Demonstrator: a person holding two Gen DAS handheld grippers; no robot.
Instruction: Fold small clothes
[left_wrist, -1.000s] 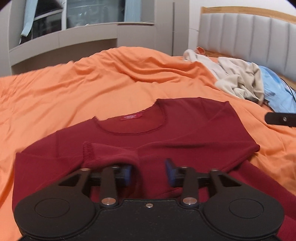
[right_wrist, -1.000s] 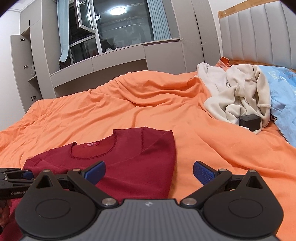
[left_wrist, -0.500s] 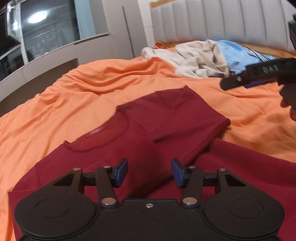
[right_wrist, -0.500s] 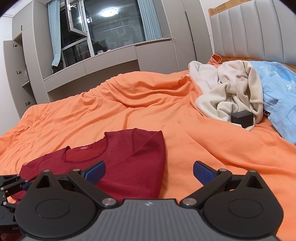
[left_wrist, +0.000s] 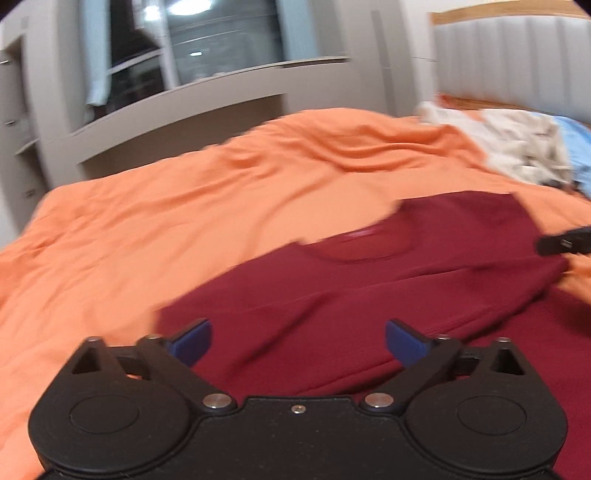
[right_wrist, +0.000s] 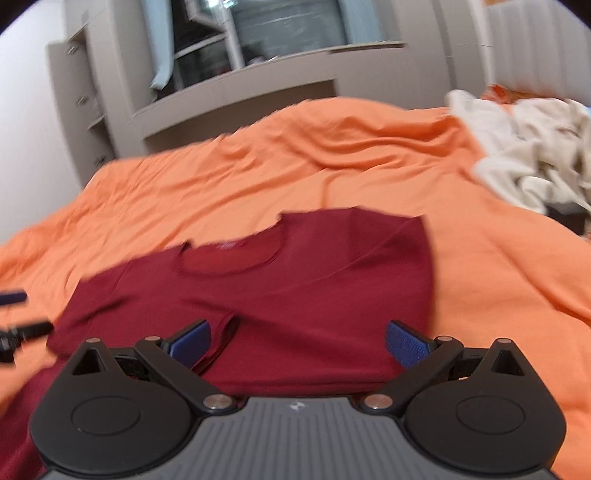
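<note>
The bed (left_wrist: 155, 206) was the largest thing in view, covered with an orange sheet (right_wrist: 280, 173) that showed many soft wrinkles. Behind the bed stood a grey cabinet (right_wrist: 236, 92) with a window (left_wrist: 221, 37) above it, and on the right a grey padded headboard (left_wrist: 517, 59) with a wooden edge on top.

On the sheet lay the dark red shirt (right_wrist: 295, 280), the thing to be folded. It lay flat with its round neck opening and a small label turned toward the cabinet. Its right side was folded over onto the body, which made a straight edge there, and 1 sleeve lay across the front near the left blue pad in the right wrist view. Both pictures were blurred, so small details of the cloth could not be told.

Farther away, near the headboard, a pile of cream clothes (right_wrist: 532, 155) lay on the sheet, with a light blue cloth (left_wrist: 576, 136) just beside it and a small dark box (right_wrist: 565, 218) at its near edge.

The left gripper (left_wrist: 298, 339) had just been opening; its jaws stood wide over the shirt, and the 2 blue pads pressed on nothing. The right gripper (right_wrist: 298, 341) also stood wide open above the lower part of the shirt and held nothing.
</note>
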